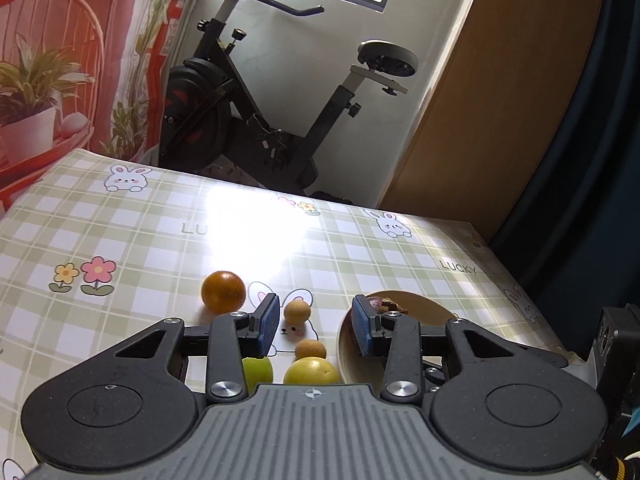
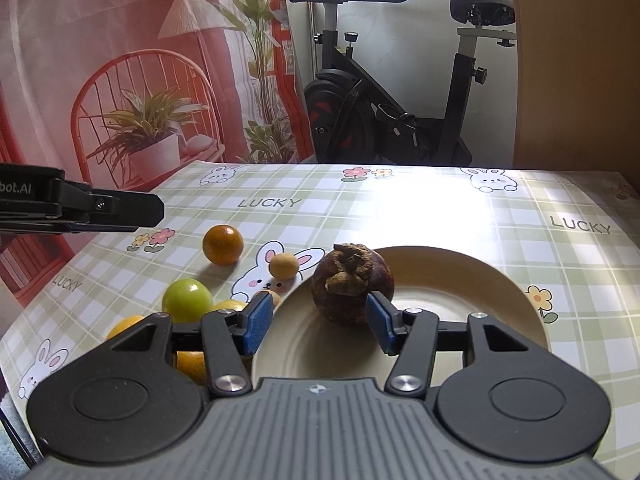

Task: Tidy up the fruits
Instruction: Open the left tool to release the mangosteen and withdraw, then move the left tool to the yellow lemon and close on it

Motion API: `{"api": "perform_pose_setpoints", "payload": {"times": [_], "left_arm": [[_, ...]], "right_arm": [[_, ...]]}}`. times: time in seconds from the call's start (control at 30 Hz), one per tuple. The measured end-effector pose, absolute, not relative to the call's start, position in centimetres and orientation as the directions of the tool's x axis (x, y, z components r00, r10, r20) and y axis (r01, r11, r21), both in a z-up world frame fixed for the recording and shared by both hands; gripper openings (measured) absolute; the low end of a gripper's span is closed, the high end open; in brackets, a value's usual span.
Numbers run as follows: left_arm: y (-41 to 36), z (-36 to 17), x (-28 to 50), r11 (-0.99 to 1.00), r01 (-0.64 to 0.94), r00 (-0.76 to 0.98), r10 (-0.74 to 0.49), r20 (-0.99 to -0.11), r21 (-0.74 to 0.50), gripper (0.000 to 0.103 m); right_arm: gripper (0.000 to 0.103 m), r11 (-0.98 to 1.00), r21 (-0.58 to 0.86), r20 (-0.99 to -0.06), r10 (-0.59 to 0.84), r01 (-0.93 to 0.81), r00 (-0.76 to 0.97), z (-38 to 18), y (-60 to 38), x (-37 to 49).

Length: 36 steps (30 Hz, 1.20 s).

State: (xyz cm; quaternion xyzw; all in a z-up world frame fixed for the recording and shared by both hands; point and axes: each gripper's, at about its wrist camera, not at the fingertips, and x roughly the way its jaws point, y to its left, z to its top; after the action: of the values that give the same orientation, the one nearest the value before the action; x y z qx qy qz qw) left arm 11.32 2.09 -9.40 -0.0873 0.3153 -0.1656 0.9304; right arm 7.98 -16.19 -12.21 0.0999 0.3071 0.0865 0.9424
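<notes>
Blue pads line both claws, and both claws are spread apart with nothing between the pads. The right gripper hovers over the cream plate; a dark mangosteen sits on the plate at 12 o'clock from the claw, and the right pad is just beside it, though I cannot tell if it touches. At 10 o'clock, on the checked tablecloth, lie a green fruit, a small tan longan and an orange.

The left gripper is released too. A longan lies at 12 o'clock between its pads, an orange at 10 o'clock, and the plate at 2 o'clock. Closer, a second longan, a yellow fruit and a green fruit are near together.
</notes>
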Motion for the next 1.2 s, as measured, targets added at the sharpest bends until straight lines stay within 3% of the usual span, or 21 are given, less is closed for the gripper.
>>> {"api": "perform_pose_setpoints", "payload": {"times": [0.07,0.23,0.5,0.63,0.77,1.2], "left_arm": [[2.7,-9.1,10.2,0.951,0.211,0.774,-0.304,-0.556,-0.227,0.043],[5.0,-9.3,8.1,0.960,0.149,0.788,-0.261,-0.558,-0.238,0.061],[5.6,-11.5,6.2,0.972,0.152,0.743,-0.233,-0.628,-0.181,0.061],[6.5,-12.1,5.8,0.970,0.154,0.734,-0.239,-0.636,-0.188,0.060],[7.2,-12.4,4.9,0.970,0.135,0.744,-0.235,-0.625,-0.204,0.055],[6.8,-13.0,5.2,0.964,0.138,0.725,-0.254,-0.640,-0.226,0.056]], "right_arm": [[0.055,0.961,0.253,-0.546,0.240,-0.116,0.803,-11.8,-15.5,7.2],[0.055,0.947,0.264,-0.520,0.298,-0.181,0.800,-11.5,-13.2,4.8],[0.054,0.928,0.246,-0.548,0.371,-0.279,0.750,-12.3,-9.7,3.5],[0.041,0.924,0.233,-0.560,0.383,-0.304,0.735,-12.8,-8.9,3.1],[0.035,0.921,0.233,-0.569,0.388,-0.311,0.725,-13.2,-8.7,2.9],[0.035,0.922,0.234,-0.565,0.388,-0.309,0.728,-13.4,-8.7,2.8]]}}
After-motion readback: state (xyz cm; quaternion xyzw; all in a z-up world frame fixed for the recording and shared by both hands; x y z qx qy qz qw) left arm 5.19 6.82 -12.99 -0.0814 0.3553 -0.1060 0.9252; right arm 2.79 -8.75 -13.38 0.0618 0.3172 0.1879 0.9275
